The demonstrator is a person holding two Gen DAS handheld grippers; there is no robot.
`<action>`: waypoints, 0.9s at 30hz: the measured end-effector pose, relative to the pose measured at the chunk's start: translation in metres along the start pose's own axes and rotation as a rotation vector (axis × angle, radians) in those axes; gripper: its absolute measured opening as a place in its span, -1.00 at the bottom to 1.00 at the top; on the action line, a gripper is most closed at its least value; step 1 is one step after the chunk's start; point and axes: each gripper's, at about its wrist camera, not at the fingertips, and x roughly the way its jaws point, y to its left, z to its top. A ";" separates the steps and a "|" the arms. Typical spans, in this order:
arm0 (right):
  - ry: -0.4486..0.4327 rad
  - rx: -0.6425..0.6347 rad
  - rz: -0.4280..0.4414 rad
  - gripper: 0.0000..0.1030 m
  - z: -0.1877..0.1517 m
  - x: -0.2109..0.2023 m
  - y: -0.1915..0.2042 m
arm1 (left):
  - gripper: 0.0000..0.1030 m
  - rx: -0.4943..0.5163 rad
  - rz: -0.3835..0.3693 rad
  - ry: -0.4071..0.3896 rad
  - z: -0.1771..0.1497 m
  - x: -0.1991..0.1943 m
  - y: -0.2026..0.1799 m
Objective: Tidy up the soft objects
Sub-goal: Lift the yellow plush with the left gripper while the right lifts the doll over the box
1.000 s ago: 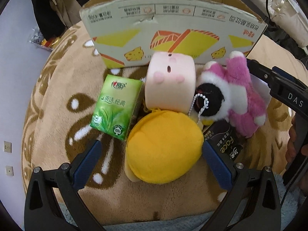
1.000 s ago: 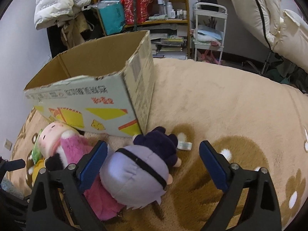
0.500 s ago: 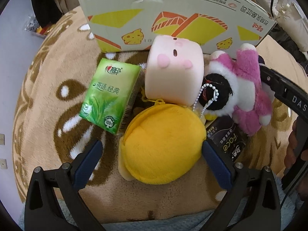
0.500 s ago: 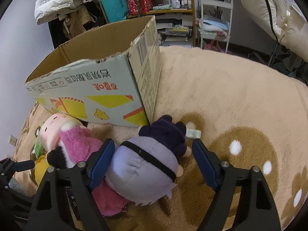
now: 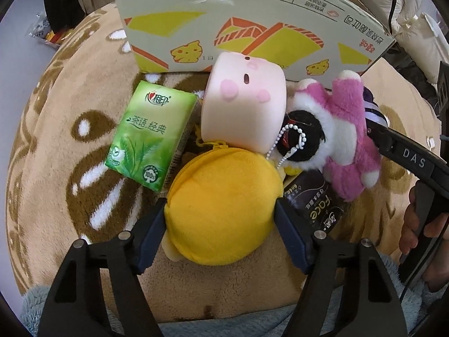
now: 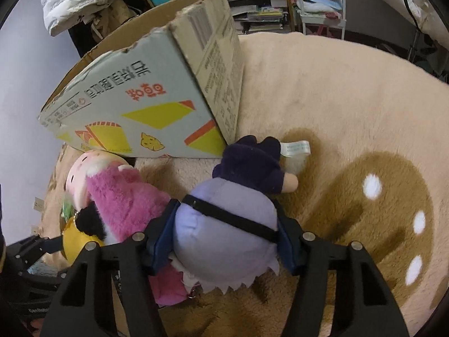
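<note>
My left gripper (image 5: 220, 217) is shut on a round yellow plush pouch (image 5: 221, 207) that lies on the blanket, its blue pads pressing both sides. Behind it lie a pink cylinder plush (image 5: 244, 112), a pink and white plush doll (image 5: 345, 137), a green tissue pack (image 5: 151, 137) and a black packet (image 5: 320, 210). My right gripper (image 6: 224, 233) is shut on a lilac-haired plush doll (image 6: 224, 233) in dark purple clothes. The open cardboard box (image 5: 252, 25) stands behind the pile; it also shows in the right wrist view (image 6: 146, 106).
A tan blanket with brown spots (image 6: 350, 106) covers the surface. The pink plush doll (image 6: 126, 205) lies just left of the right gripper. Shelves and a white cart (image 6: 320, 2) stand beyond the blanket. The right gripper's body (image 5: 412, 163) shows at the right in the left wrist view.
Both grippers moved forward and closed: the left onto the yellow pouch, the right onto the lilac-haired doll. Both were open a second ago.
</note>
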 end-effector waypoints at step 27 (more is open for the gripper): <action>-0.382 -0.138 -0.093 0.23 -0.021 -0.103 0.040 | 0.35 -0.030 0.116 -0.354 -0.046 -0.115 -0.003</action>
